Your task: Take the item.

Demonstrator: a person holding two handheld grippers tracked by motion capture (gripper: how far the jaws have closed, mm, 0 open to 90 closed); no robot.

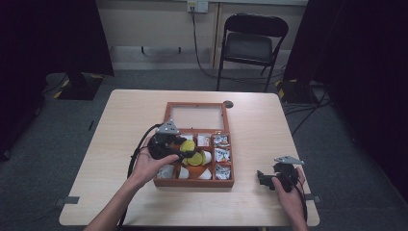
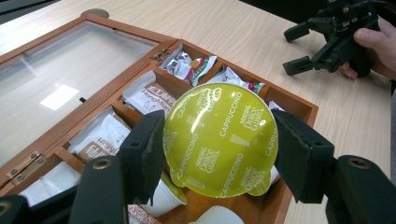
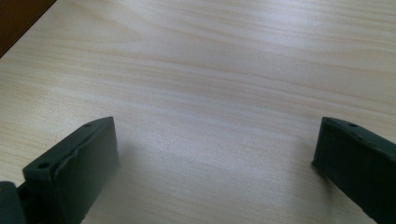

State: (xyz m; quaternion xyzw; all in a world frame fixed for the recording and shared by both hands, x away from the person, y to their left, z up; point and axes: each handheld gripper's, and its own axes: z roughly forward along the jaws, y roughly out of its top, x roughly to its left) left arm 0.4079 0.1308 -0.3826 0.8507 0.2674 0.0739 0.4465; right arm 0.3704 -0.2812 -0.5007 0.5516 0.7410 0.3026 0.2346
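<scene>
The yellow-green foil lid of the capsule, pinched between the left gripper's jaws, carries repeated white print — "CAPPUCCINO" and "NESCAFÉ Dolce Gusto", running in several directions. On a white sachet in a compartment by the hinged edge of the wooden box, brown lettering shows — too blurred to read with certainty.

the worktop is a pale wood-grain board with rounded corners, standing on a grey carpeted floor. a wooden box sits near its middle, its glass-paned lid folded open and lying flat on the far side. the box is split into small compartments that hold sachets and coffee pods. a small round dark disc shows in the board just beyond the lid's far right corner.
</scene>
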